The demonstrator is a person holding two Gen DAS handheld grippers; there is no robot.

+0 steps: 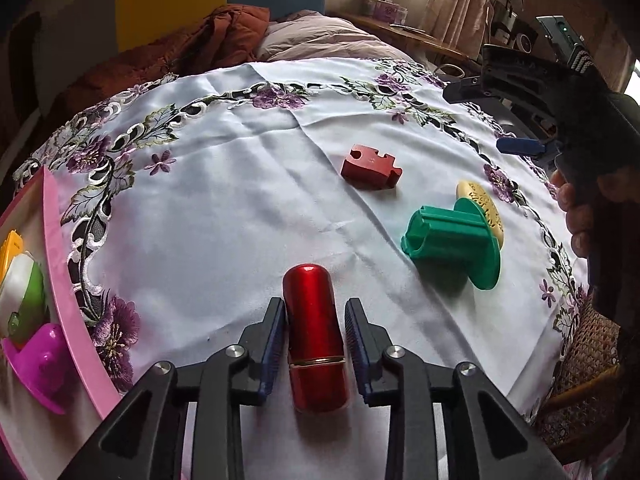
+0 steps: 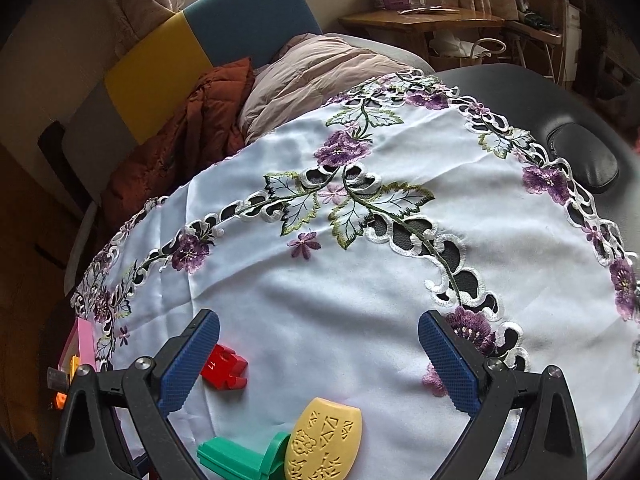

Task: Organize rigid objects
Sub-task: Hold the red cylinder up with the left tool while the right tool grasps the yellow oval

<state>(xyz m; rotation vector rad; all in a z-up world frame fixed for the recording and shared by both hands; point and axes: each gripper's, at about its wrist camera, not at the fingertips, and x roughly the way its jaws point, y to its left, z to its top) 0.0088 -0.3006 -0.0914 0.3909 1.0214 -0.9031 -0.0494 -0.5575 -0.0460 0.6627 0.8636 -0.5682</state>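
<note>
The red tube [image 1: 316, 340] lies lengthwise between the left claw's [image 1: 316, 320] slightly parted fingers, not yet pinched, while the right claw [image 2: 320, 360] hangs spread wide.

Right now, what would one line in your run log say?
left gripper: jaws around red tube, gap on right side | right gripper: open, empty | loose: red puzzle piece, green spool | pink tray: left

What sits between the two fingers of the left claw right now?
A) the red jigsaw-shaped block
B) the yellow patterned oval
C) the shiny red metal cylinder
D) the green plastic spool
C: the shiny red metal cylinder lies on the white embroidered cloth between the blue pads of the left claw, with a gap visible on its right side, so it is not yet clamped.
</note>
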